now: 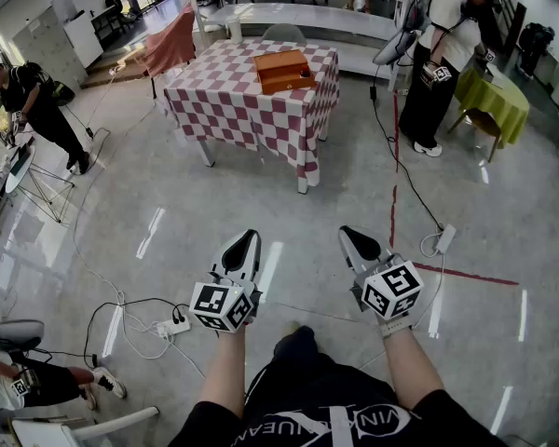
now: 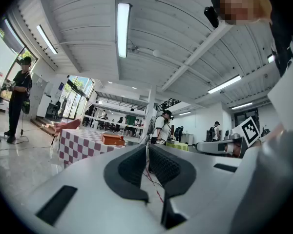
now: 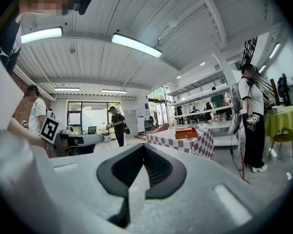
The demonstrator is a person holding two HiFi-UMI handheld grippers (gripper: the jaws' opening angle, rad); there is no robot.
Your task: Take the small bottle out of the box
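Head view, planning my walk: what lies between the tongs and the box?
Bare floor, then checkered tablecloth up to the box, in the head view.

Table [image 1: 233, 101]: red-and-white checked cloth. Box [image 1: 282, 70]: orange-brown. Second table [image 1: 498, 101]: yellow-green cloth. Floor [image 1: 168, 194]: glossy pale grey, marked with a thin red line [image 1: 393, 203].

White print runs across the black shirt [image 1: 354, 424] at six o'clock in the head view. Folds and the frame edge cut it, so only the letters "VIN" at its right end read with any certainty. No other writing is legible.
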